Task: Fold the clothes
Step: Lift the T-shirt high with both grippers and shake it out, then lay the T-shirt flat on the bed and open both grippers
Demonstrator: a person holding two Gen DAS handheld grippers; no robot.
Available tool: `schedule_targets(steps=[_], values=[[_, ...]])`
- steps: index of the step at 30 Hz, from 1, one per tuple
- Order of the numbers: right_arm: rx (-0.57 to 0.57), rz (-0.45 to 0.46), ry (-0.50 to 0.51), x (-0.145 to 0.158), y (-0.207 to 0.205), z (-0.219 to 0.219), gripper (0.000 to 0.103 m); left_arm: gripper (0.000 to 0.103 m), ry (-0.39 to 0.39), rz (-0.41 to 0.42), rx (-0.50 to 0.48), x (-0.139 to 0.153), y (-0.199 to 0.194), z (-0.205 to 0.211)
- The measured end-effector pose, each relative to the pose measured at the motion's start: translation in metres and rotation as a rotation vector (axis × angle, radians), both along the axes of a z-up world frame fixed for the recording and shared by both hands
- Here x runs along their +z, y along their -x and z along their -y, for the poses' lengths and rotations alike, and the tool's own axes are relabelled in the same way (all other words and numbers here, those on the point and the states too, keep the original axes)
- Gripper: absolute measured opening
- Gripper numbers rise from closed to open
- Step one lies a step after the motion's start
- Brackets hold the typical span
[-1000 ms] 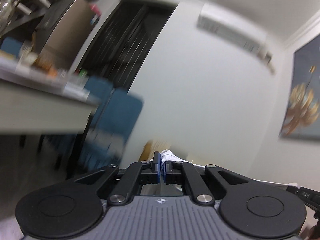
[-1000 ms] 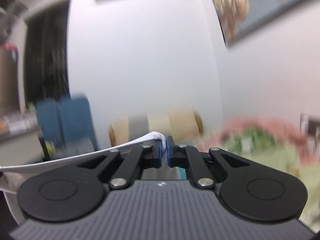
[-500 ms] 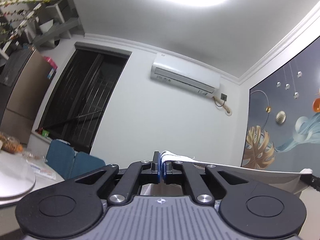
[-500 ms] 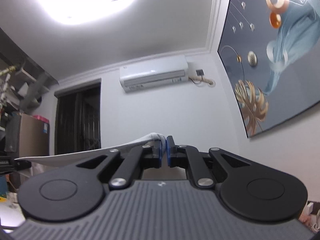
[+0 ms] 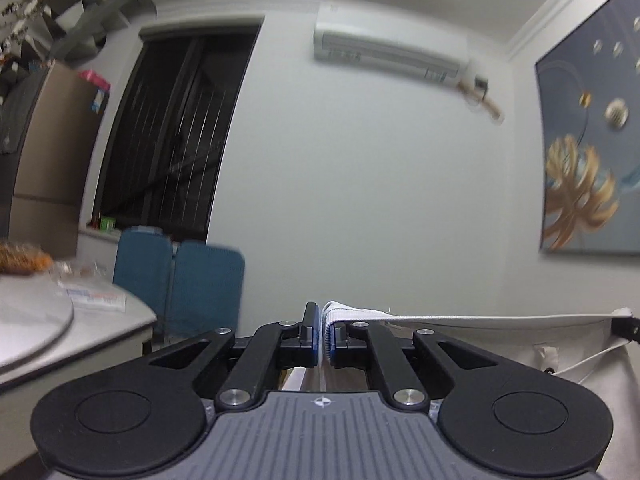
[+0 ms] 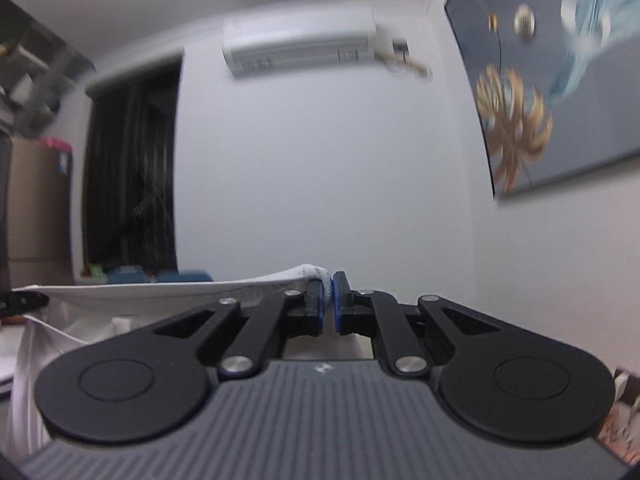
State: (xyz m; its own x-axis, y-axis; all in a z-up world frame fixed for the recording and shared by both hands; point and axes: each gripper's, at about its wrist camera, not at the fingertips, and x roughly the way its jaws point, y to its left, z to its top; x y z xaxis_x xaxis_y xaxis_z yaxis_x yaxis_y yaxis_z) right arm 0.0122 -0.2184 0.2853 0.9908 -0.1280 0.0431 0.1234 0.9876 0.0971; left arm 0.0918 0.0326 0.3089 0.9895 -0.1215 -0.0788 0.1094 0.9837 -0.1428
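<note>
Left wrist view: the left gripper [image 5: 323, 334] is clamped on the ribbed edge of a white garment [image 5: 480, 332], which is stretched taut to the right, held up in the air before a wall. Right wrist view: the right gripper [image 6: 329, 304] is pinched narrowly on the garment's [image 6: 160, 290] other ribbed end, stretched leftward.

We see a white ribbed-edged cloth garment [image 5: 460, 324], matt black plastic gripper arms [image 5: 256, 354] with shiny metal rivets [image 5: 234, 395].
</note>
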Motion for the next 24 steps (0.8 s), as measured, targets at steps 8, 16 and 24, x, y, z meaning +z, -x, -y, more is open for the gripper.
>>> schedule_targets(steps=[8, 16, 24], values=[[-0.065, -0.253, -0.100, -0.190, -0.246, 0.027, 0.008, 0.008, -0.064, -0.181, 0.014, -0.226, -0.233, 0.021], [-0.031, -0.451, -0.061, -0.401, -0.424, 0.047, 0.008, 0.011, -0.083, -0.468, 0.027, -0.457, -0.407, 0.035], [0.046, -0.654, -0.129, -0.497, -0.489, 0.067, 0.009, 0.023, -0.074, -0.570, -0.006, -0.535, -0.467, 0.027]])
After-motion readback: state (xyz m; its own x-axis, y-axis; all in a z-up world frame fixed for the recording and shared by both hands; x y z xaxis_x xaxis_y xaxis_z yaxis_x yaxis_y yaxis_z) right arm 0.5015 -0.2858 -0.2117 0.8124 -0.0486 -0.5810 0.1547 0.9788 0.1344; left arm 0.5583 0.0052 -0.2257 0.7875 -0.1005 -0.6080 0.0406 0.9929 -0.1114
